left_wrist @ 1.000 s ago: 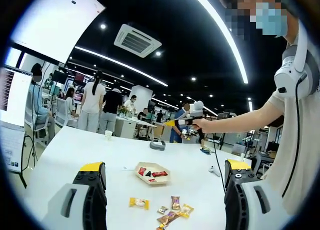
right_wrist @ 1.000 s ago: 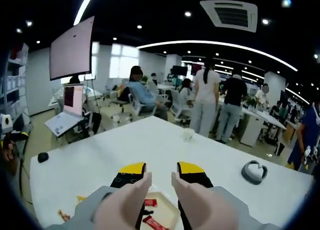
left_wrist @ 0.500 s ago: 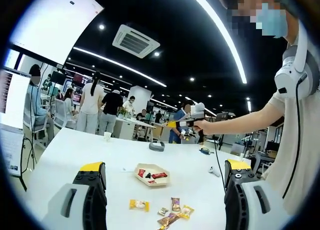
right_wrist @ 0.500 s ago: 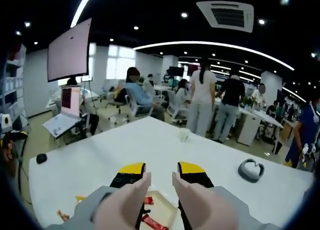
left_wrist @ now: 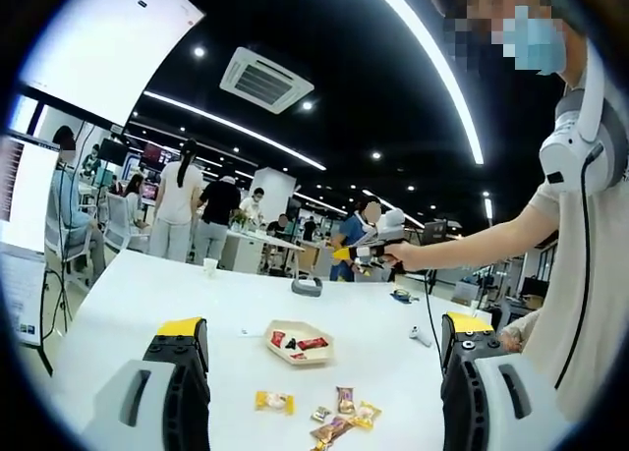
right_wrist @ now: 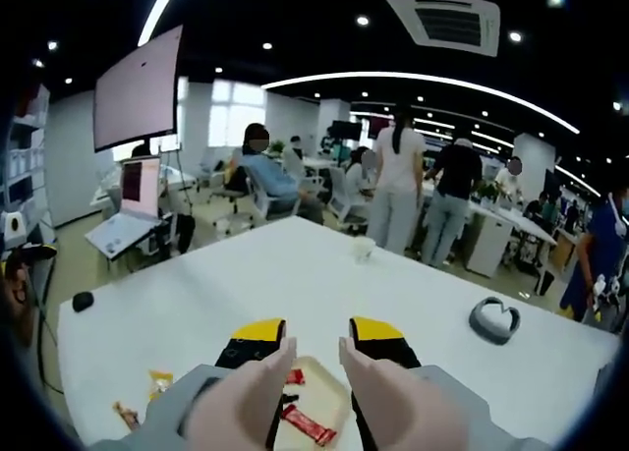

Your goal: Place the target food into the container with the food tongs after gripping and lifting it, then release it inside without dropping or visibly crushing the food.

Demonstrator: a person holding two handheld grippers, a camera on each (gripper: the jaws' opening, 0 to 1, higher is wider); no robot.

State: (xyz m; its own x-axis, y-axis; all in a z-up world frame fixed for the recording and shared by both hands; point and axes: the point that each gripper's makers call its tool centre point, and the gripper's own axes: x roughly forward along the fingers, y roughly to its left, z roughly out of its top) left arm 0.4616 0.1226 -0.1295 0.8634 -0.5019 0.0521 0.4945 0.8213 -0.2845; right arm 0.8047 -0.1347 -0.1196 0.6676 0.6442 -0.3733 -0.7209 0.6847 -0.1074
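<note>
Both grippers hang above the white table point(left_wrist: 128, 299) with nothing between their jaws. The left gripper point(left_wrist: 314, 372) has its yellow-tipped jaws spread wide. The right gripper point(right_wrist: 316, 345) has its jaws only a little apart, and pale tong arms run along them from below.

In the left gripper view the right gripper point(left_wrist: 366, 251) shows again, held out at arm's length by a person point(left_wrist: 575, 225) in a light shirt, high above the far part of the table.

The food is small wrapped snacks. A yellow packet point(left_wrist: 273, 400) lies alone on the table, and near it to the right sits a loose cluster of wrappers point(left_wrist: 339, 417) in brown, yellow and clear foil, all between the left gripper's jaws in that view.

Beyond them stands a shallow pale tray point(left_wrist: 300, 340) that holds red-wrapped bars point(left_wrist: 313, 343). From the right gripper view the tray point(right_wrist: 339, 397) sits directly under the jaws, a red bar point(right_wrist: 307, 425) lying in it, and a yellow packet point(right_wrist: 159, 381) rests on the table to the left.

That view also takes in a paper cup point(right_wrist: 365, 250), a grey ring-shaped object point(right_wrist: 494, 320), and people standing at desks behind.
</note>
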